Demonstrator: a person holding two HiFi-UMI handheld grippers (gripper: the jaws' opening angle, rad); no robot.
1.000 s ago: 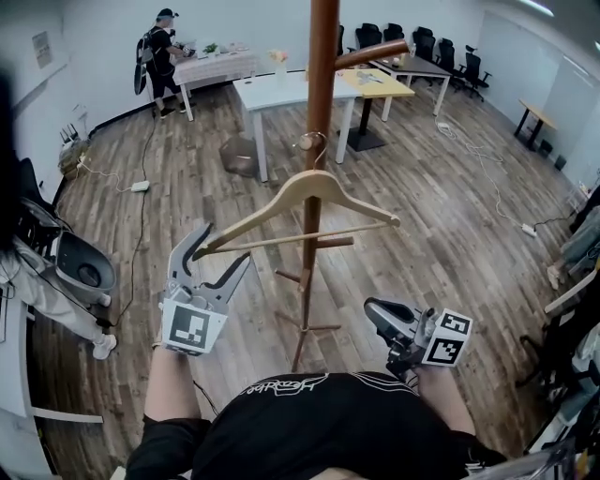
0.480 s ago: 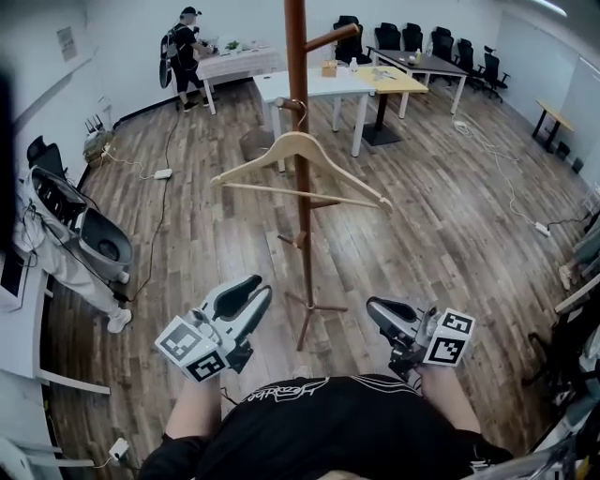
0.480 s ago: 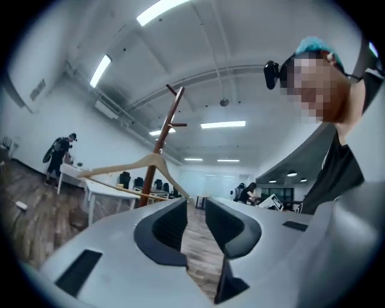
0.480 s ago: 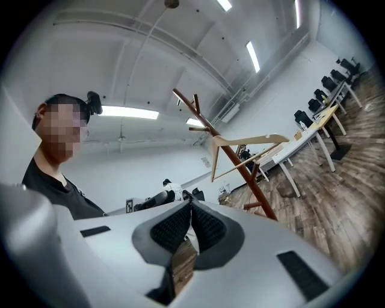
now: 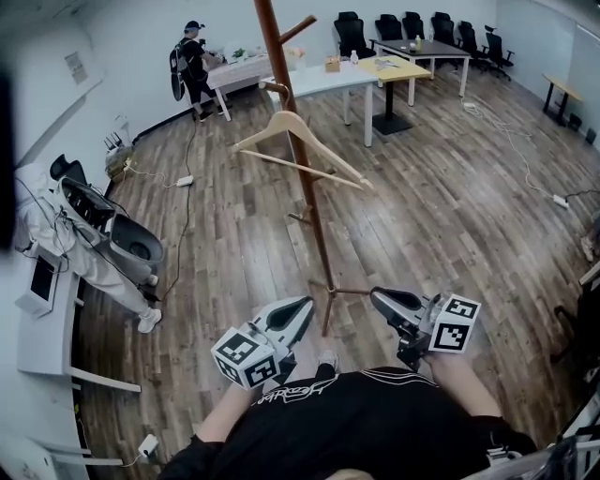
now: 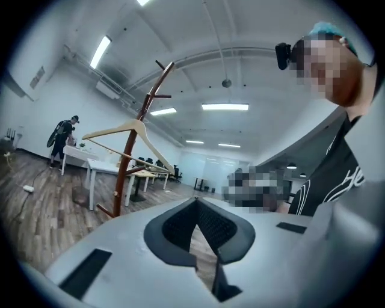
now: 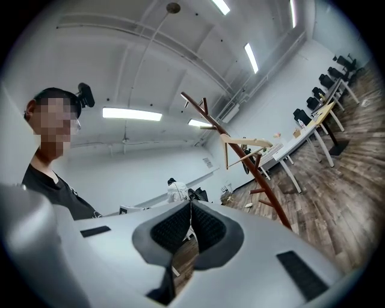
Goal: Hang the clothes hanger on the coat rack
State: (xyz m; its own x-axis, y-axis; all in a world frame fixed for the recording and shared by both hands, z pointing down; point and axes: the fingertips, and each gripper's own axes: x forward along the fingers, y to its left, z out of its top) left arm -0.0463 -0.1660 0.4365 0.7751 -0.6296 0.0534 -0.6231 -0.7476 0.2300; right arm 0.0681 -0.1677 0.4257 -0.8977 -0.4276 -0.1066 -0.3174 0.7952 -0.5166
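Observation:
A pale wooden clothes hanger (image 5: 298,146) hangs by its hook from a peg of the brown coat rack (image 5: 302,192), tilted down to the right. The left gripper view shows the hanger (image 6: 129,130) on the rack (image 6: 127,165) well to the left. In the right gripper view the hanger (image 7: 249,143) and rack (image 7: 255,165) stand far off. My left gripper (image 5: 306,304) is low by my body, short of the rack's foot, shut and empty. My right gripper (image 5: 376,298) is beside it, also shut with nothing in it.
A person with a backpack (image 5: 192,64) stands at a white table (image 5: 246,67) at the back. More tables (image 5: 328,77) and office chairs (image 5: 412,23) fill the far side. A figure in white (image 5: 66,239) with equipment sits at left. Cables (image 5: 183,181) lie on the wooden floor.
My left gripper let go of the hanger's end, closed, rolled, and dropped back toward my body. The hanger stays on the rack. Both grippers and the view drew back from the rack.

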